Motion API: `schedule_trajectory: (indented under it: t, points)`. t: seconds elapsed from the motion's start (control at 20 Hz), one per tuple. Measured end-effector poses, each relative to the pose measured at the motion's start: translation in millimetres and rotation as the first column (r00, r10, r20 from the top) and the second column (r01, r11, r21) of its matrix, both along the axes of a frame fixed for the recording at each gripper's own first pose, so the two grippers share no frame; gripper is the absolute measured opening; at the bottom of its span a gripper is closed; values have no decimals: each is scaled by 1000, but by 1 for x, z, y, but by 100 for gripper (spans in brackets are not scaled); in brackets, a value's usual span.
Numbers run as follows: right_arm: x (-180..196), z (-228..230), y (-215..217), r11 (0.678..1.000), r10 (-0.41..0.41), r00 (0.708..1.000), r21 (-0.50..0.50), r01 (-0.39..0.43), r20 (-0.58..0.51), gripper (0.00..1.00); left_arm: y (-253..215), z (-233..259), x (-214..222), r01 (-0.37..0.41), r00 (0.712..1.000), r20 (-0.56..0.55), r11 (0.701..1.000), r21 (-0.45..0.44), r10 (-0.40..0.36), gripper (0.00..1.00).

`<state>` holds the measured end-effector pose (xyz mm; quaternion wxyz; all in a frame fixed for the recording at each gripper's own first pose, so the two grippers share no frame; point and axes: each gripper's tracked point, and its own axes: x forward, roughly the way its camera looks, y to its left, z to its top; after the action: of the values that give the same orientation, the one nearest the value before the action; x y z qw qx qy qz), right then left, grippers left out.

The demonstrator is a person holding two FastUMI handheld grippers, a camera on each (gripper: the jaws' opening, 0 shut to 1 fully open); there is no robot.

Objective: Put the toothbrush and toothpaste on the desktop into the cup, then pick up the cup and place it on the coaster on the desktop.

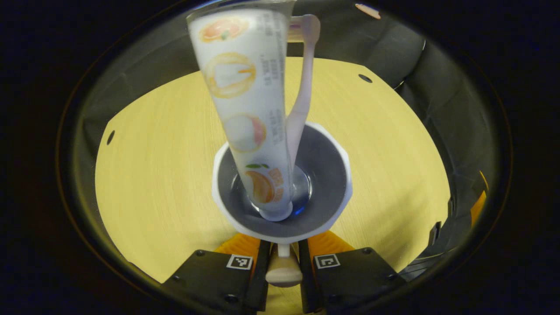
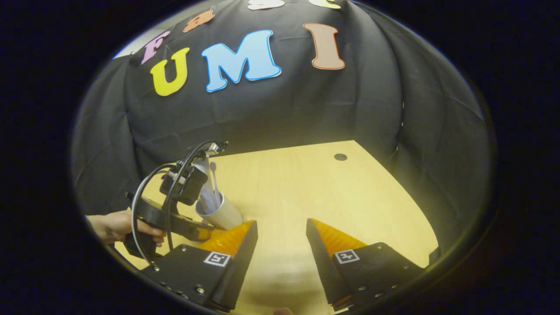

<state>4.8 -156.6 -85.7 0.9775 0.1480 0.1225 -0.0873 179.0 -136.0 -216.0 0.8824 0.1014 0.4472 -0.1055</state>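
In the left gripper view, the left gripper pinches the handle of the white cup between both fingers. The toothpaste stands tilted inside the cup, cap down, with the toothbrush just beside it, over the wooden surface. In the right gripper view, the right gripper hangs spread wide above that surface, holding nothing, near the cup, while a hand grips the left gripper's handle
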Motion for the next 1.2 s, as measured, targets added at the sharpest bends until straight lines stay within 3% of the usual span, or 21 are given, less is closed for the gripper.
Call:
schedule_trajectory:
  t: [0.2, 0.3, 0.4, 0.55, 0.6, 0.65, 0.75, 0.85, 0.95, 1.0, 1.05, 1.1, 1.2]
  points:
    - [-3, -4, -5, 1000, -11, 1000, 26, 11, -2, 71, 0, -3, 4, 3, 1000, -3, 999, 33, -3, 43]
    - [-4, -5, -7, 999, -16, 1000, 33, 16, -2, 71, -1, -3, 5, 1, 1000, -4, 999, 42, -1, 37]
    - [-4, -5, -7, 999, -20, 1000, 30, 20, -3, 71, 1, -3, 5, 0, 1000, -4, 999, 44, 0, 43]
    - [-6, -3, -3, 1000, -14, 1000, 17, 14, 0, 71, 0, -8, 4, 1, 1000, -19, 999, 35, -1, 45]
    - [-7, -2, -2, 1000, -11, 1000, 13, 11, 1, 71, 1, -8, 2, -3, 1000, -22, 1000, 27, 3, 36]
    - [-7, 0, -2, 1000, -9, 1000, 7, 9, 3, 71, 1, -6, 0, -5, 1000, -17, 1000, 17, 6, 45]
    - [-9, 6, 0, 1000, -3, 1000, -7, 3, 12, 71, -2, -3, -7, -8, 1000, -9, 1000, -18, 8, 48]
    - [-9, 14, 1, 1000, 7, 1000, -22, -7, 27, 71, -4, 8, -14, -8, 1000, 16, 999, -42, 9, 69]
    - [-10, 26, 2, 999, 21, 999, -36, -20, 49, 71, -3, 24, -19, -11, 998, 61, 998, -56, 14, 68]
    - [-10, 31, 4, 999, 30, 997, -42, -27, 64, 71, -3, 32, -24, -14, 996, 86, 998, -55, 18, 87]
    - [-11, 39, 6, 998, 40, 996, -50, -36, 80, 71, 0, 41, -30, -17, 993, 115, 998, -54, 23, 83]
    - [-12, 46, 8, 997, 53, 994, -58, -47, 97, 71, 0, 50, -35, -23, 989, 146, 998, -56, 31, 90]
    - [-16, 58, 13, 995, 76, 988, -79, -65, 133, 71, 4, 70, -48, -38, 976, 211, 997, -62, 50, 85]
